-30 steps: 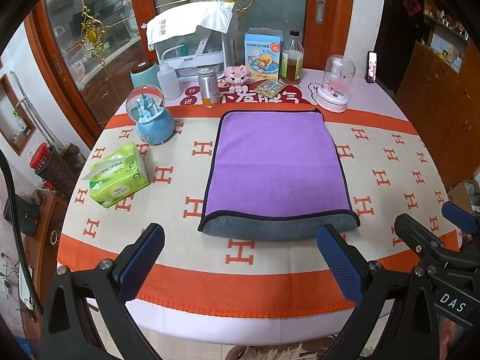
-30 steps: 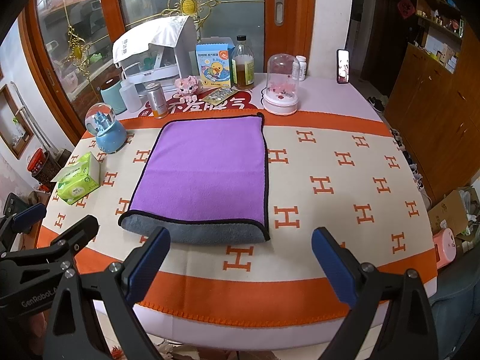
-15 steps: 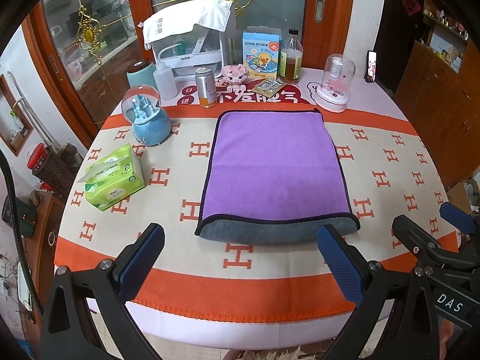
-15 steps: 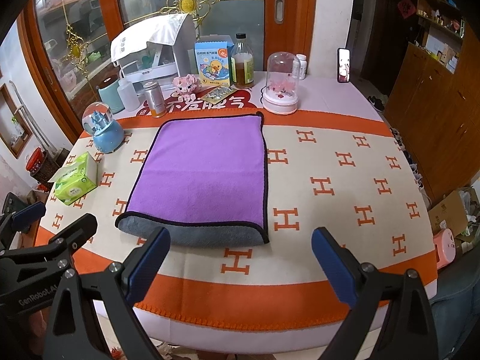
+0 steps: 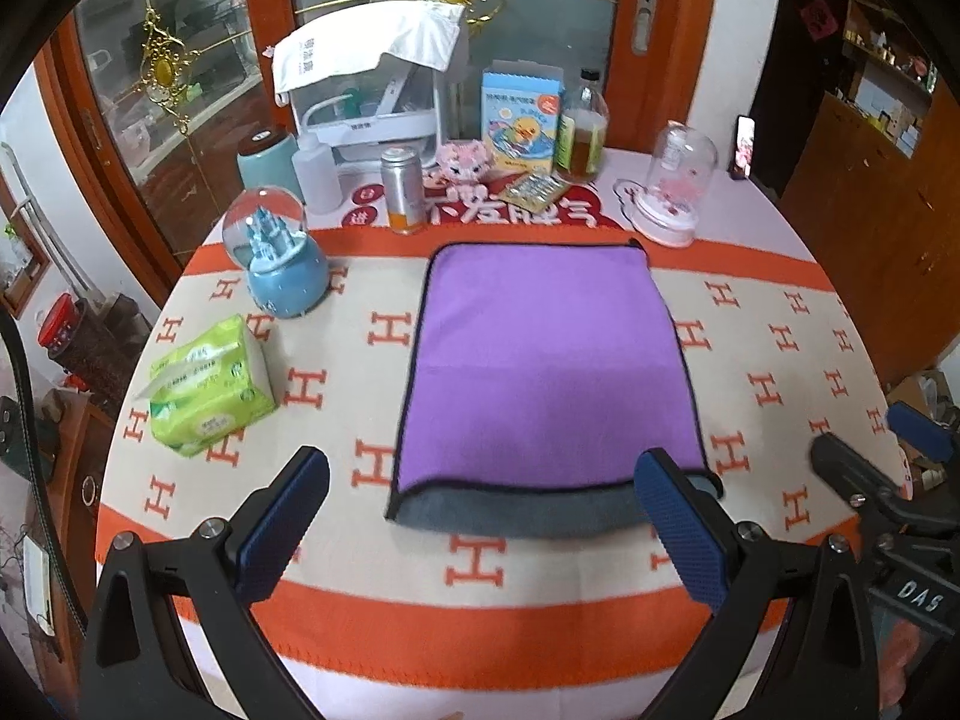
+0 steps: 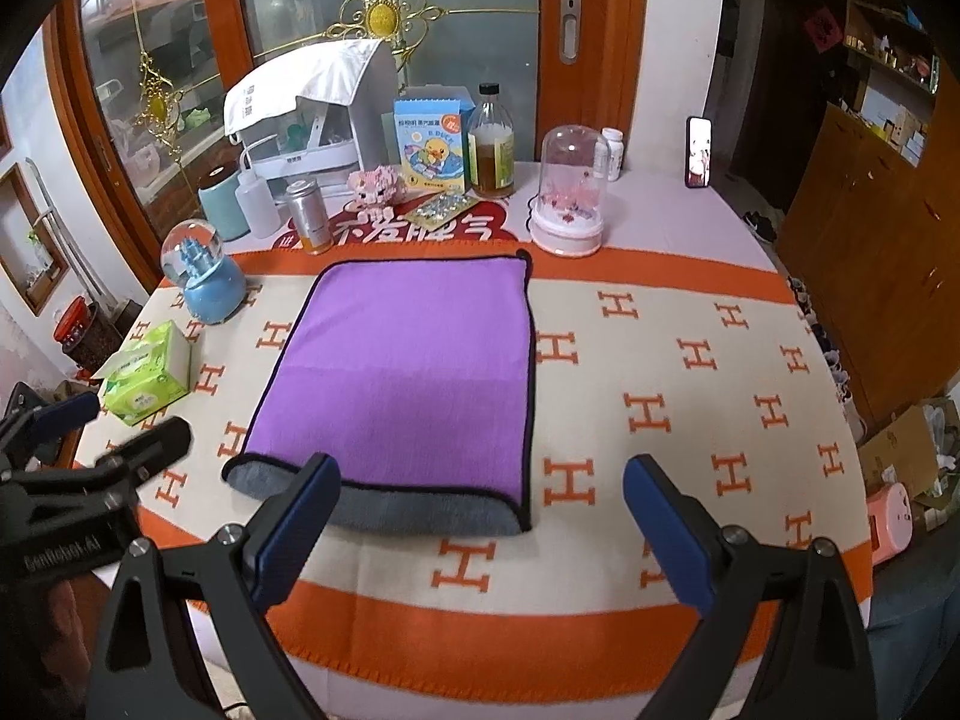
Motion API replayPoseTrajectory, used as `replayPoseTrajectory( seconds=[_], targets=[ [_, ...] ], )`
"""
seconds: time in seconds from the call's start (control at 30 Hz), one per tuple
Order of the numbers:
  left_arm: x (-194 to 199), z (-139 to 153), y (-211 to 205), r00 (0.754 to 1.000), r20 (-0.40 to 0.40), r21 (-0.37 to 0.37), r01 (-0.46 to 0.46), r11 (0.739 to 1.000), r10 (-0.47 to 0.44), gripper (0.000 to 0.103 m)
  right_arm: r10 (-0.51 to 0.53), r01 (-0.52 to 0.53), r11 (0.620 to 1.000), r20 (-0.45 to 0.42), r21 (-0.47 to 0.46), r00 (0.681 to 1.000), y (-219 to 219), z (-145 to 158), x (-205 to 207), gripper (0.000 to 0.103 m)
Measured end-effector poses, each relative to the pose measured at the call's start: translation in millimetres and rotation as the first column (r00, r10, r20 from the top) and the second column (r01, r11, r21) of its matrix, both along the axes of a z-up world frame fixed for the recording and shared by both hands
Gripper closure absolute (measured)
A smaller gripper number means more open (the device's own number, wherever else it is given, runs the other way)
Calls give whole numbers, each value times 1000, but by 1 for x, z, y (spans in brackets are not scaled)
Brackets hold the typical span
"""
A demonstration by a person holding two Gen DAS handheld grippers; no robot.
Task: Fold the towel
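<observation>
**Inspector:** On the table (image 5: 780, 276), what is lying at centre?

**Assistant:** The towel (image 5: 552, 372) is lying flat on the orange-and-cream cloth (image 5: 480, 612), purple side up, folded over once. Its grey underside (image 6: 420, 507) is showing as a band along the near edge, and a black hem is running round the purple.

**Inspector:** Left gripper?

**Assistant:** The left gripper (image 5: 480, 531) is hovering at the near edge of the table with its blue pads (image 5: 282, 534) spread wide and gripping nothing. From its own camera the right-hand pad is overlapping the towel's near right corner; contact I cannot tell.

**Inspector:** Right gripper?

**Assistant:** The right gripper (image 6: 480, 531) is also standing wide and gripping nothing, just beside the left one. Its left pad (image 6: 297, 531) is sitting in front of the grey band; contact I cannot tell.

**Inspector:** Surroundings?

**Assistant:** A tissue pack (image 5: 207, 387) and a snow globe (image 5: 279, 261) are sitting left of the towel, well apart from it. A can (image 5: 403, 189), a box (image 5: 521, 120), a bottle (image 6: 491, 147) and a glass dome (image 6: 570, 198) are standing along the far side.
</observation>
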State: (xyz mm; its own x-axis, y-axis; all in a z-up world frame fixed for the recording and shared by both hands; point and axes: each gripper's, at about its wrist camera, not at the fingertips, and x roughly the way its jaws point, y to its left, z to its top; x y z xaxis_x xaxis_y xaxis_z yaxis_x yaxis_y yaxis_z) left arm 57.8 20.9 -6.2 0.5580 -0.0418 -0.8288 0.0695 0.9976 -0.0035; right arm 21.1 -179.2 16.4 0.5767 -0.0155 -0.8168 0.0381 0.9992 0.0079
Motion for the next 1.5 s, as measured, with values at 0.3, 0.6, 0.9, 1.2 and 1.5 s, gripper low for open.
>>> replayPoseTrajectory(
  seconds=[0.3, 0.6, 0.9, 1.2, 1.5],
  targets=[
    [46, -35, 40, 998, -61, -27, 11, 1000, -12, 2, 11, -12, 1000, -39, -11, 999, -28, -36, 35, 7],
    [68, -100, 63, 980, -176, 8, 93, 996, -90, 2, 95, -91, 995, -149, 30, 984, -39, -95, 51, 23],
    [70, -134, 65, 937, -216, -134, 248, 959, -273, 6, 258, -235, 963, -204, 128, 944, -37, -133, 55, 41],
    [76, -149, 57, 883, -239, -216, 357, 909, -404, 25, 382, -340, 919, -243, 198, 891, -32, -155, 63, 58],
    [78, -160, 54, 842, -265, -257, 408, 876, -470, 38, 455, -407, 887, -268, 216, 849, -25, -164, 62, 66]
  ],
)
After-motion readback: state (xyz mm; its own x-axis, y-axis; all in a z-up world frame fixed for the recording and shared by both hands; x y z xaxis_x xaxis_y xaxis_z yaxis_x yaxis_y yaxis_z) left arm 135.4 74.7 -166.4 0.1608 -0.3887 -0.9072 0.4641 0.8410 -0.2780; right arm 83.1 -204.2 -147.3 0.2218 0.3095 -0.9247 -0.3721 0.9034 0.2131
